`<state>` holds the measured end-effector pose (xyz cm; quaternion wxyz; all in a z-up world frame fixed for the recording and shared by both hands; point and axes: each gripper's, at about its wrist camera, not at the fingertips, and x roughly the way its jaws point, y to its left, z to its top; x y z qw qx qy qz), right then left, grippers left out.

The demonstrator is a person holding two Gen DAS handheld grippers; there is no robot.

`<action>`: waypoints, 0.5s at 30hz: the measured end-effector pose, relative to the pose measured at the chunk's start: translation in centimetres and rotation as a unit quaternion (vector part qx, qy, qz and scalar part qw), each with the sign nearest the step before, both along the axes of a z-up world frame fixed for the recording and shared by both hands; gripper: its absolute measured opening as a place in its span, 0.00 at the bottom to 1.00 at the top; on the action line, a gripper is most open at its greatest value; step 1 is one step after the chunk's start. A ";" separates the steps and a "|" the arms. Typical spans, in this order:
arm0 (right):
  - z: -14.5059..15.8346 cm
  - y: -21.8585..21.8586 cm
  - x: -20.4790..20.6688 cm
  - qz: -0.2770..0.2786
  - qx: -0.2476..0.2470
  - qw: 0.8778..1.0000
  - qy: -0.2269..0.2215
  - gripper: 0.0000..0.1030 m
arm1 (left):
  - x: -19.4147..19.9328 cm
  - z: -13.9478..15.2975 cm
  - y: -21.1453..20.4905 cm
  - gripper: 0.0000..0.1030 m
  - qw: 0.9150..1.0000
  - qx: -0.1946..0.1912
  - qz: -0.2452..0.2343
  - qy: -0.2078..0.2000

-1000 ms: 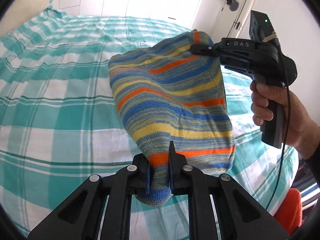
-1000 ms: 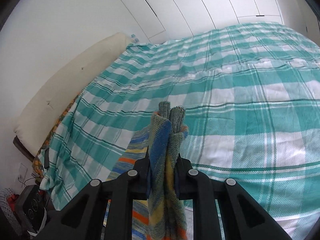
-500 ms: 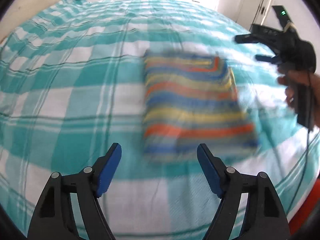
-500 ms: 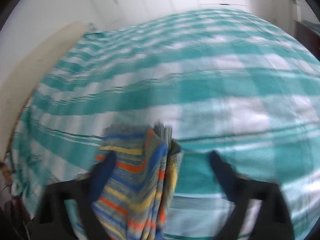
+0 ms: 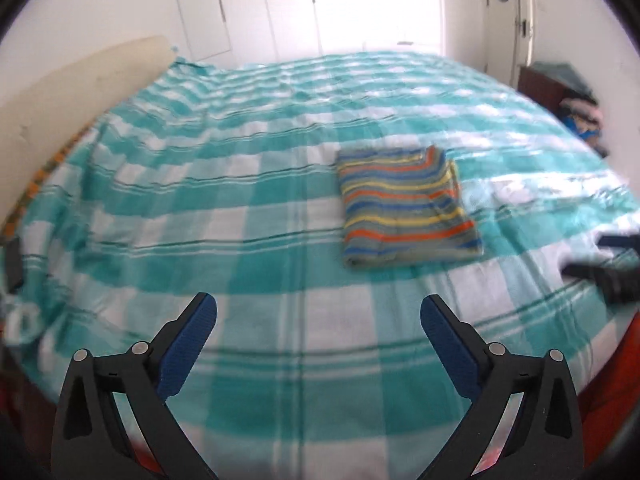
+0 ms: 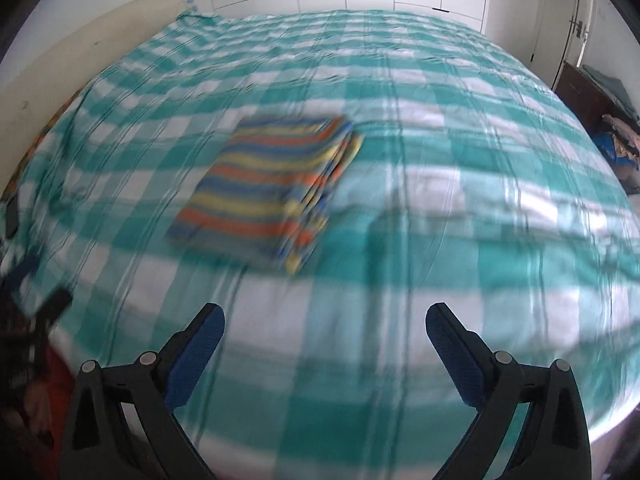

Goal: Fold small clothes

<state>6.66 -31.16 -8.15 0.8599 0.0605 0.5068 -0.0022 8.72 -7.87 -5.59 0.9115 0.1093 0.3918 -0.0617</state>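
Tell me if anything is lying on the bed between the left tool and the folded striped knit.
Nothing visible does. The folded striped knit garment lies flat on the teal and white checked bedspread, and only bare bedspread shows between it and the open left tool.

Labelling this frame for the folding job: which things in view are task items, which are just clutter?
Job:
- folded striped garment, lying flat on the checked bedspread
- left gripper, open, empty
- right gripper, open, empty

Lying about:
- cream headboard
- clothes pile beside the bed
- wardrobe doors
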 end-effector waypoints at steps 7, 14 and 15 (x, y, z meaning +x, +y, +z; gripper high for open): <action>2.3 4.8 -7.8 0.037 -0.027 0.999 0.003 0.97 | -4.5 2.7 0.6 0.99 1.000 0.005 0.002 0.010; 8.0 6.1 -8.1 0.049 -0.055 0.996 -0.050 0.97 | -5.6 4.7 1.1 0.99 0.999 -0.014 0.003 0.049; 8.5 6.3 -8.1 0.050 -0.055 0.996 -0.054 0.97 | -5.7 4.9 1.4 0.99 0.998 -0.028 0.000 0.054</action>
